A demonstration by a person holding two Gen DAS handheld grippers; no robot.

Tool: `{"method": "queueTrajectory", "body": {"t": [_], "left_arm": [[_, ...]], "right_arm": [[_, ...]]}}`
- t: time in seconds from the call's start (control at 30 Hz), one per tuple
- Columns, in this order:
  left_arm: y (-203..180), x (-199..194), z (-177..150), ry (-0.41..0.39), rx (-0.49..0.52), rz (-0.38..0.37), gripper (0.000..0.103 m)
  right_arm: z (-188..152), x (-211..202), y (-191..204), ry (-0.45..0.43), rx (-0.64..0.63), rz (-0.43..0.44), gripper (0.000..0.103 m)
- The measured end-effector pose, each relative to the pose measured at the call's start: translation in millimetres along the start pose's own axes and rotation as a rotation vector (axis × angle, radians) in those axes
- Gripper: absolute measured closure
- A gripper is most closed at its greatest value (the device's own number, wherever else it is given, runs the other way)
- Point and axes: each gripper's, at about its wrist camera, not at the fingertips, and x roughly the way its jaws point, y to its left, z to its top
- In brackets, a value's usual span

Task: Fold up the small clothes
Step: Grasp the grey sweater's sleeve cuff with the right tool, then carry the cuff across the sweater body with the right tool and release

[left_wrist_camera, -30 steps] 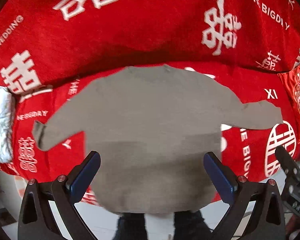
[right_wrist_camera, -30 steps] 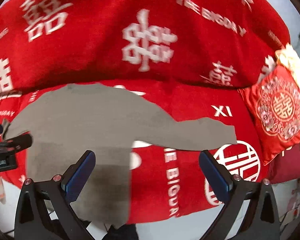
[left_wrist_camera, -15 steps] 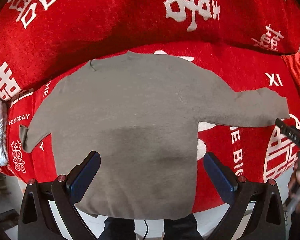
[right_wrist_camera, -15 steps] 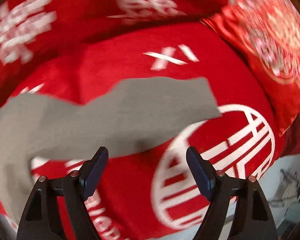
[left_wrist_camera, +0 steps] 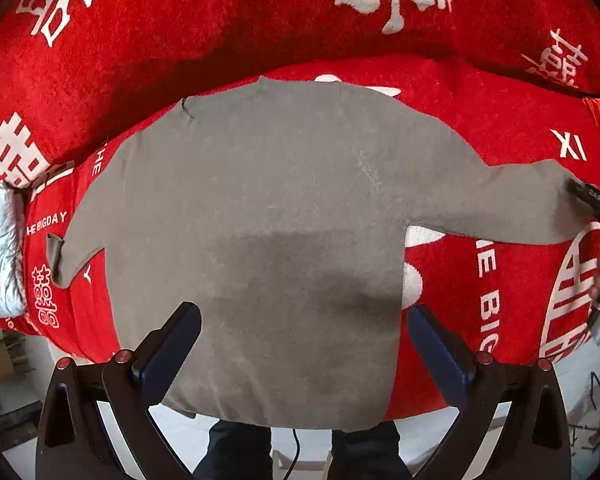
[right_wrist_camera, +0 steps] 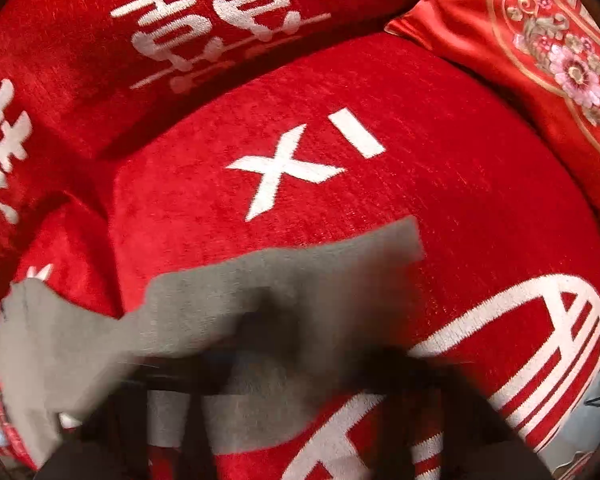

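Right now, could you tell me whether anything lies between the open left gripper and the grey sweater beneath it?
Nothing visible does. The left gripper hangs open over the sweater, whose body lies flat and uncovered on the red cover.

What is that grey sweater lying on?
The grey sweater lies spread flat on a red cover printed with white characters and letters. Where the sweater covers it, the print is hidden; only bits of white show at its right edge.
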Motion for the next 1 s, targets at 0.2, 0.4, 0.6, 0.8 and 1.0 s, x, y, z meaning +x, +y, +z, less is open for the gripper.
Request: {"method": "queueTrajectory", "body": {"t": [0.2,0.4,0.6,0.8,1.0], "left_arm": [[9,-2,2,0.008,-0.053,-0.016,0.0],[21,-14,4,-0.014,-0.085,-0.027,0.0],[54,-31,2,-0.061,-0.117,-0.037,0.0],[103,-35,-3,-0.1,-0.134,-0.102,0.0],[147,-31,-11,-0.143,-0.116,-0.146,0.0]], "right_arm": [[-26,-81,-19,-0.107,0.089,0.149,0.092],[-50,-142,15,-0.153,0.05,0.205,0.092],[-61,-167,78,-0.149,-0.018,0.246,0.092],[-78,-180,151,-0.143,-0.077,0.261,0.092],[-106,-182,239,-0.131,-0.149,0.25,0.092]]}}
